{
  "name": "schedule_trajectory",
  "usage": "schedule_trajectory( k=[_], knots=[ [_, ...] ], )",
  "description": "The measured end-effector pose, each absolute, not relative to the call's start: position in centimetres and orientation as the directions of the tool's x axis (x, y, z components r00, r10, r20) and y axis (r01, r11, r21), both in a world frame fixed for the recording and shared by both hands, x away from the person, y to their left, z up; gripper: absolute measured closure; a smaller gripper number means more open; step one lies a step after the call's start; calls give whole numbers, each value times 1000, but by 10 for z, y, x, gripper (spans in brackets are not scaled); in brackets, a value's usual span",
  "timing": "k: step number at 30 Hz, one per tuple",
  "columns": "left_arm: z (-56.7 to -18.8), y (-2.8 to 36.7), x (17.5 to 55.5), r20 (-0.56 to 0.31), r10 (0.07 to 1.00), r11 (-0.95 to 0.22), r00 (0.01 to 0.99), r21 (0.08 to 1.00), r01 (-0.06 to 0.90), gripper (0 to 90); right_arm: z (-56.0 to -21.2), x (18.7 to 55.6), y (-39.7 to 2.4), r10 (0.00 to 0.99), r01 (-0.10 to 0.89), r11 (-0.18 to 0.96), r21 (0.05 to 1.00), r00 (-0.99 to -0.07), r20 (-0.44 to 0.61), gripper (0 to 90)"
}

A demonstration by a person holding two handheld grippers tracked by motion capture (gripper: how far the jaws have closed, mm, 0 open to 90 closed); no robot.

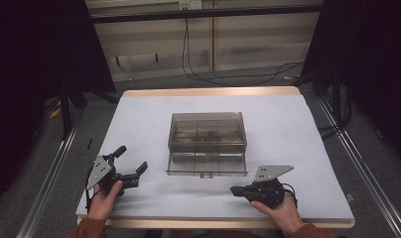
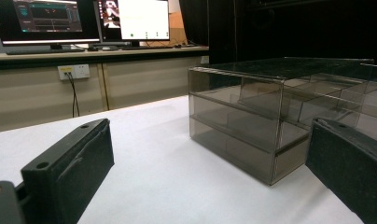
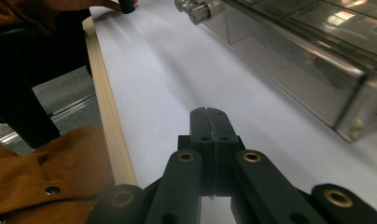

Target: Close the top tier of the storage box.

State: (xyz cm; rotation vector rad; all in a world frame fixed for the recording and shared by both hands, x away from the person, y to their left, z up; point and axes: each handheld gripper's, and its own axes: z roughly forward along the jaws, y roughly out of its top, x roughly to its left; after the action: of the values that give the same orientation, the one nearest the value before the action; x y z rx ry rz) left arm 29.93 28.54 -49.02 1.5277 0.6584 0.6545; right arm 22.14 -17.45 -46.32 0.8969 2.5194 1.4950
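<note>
A smoky see-through drawer box [image 1: 207,133] with inner compartments stands at the middle of the white table [image 1: 298,148]. A small handle [image 1: 206,175] sits at its front bottom. My left gripper [image 1: 132,157] rests at the front left, open and empty, pointing toward the box. In the left gripper view its gripper [image 2: 210,135] frames the box's corner [image 2: 270,116] between wide jaws. My right gripper [image 1: 235,191] lies at the front right, just in front of the box, shut and pointing left. In the right gripper view the gripper's [image 3: 208,114] jaws are pressed together over bare table, the box [image 3: 294,51] to the right.
A wooden edge [image 3: 107,116] borders the table on the person's side, with an orange sleeve [image 3: 42,172] beside it. Monitors [image 2: 84,21] stand on a far bench. Cables [image 1: 223,74] lie on the floor behind the table, and metal rails [image 1: 357,158] run along both sides.
</note>
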Motion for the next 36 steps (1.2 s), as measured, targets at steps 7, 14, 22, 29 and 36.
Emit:
schedule_trajectory(
  k=[7,14,22,29,36],
  knots=[
    [-490,285,299,18,741,-48,671,998,27,10,-465,223,-159,493,433,368,823,-841,222,900],
    [-490,286,299,20,740,-50,672,998,25,10,-463,227,-149,476,420,365,831,-851,221,900],
    [-490,286,299,19,742,-48,670,999,25,10,-462,231,-142,471,415,361,835,-854,221,900],
    [-490,285,299,13,744,-41,668,999,26,10,-458,235,-138,467,407,350,844,-857,219,900],
    [-490,285,299,12,744,-40,668,999,26,10,-452,239,-134,461,397,340,852,-860,217,900]
  ],
)
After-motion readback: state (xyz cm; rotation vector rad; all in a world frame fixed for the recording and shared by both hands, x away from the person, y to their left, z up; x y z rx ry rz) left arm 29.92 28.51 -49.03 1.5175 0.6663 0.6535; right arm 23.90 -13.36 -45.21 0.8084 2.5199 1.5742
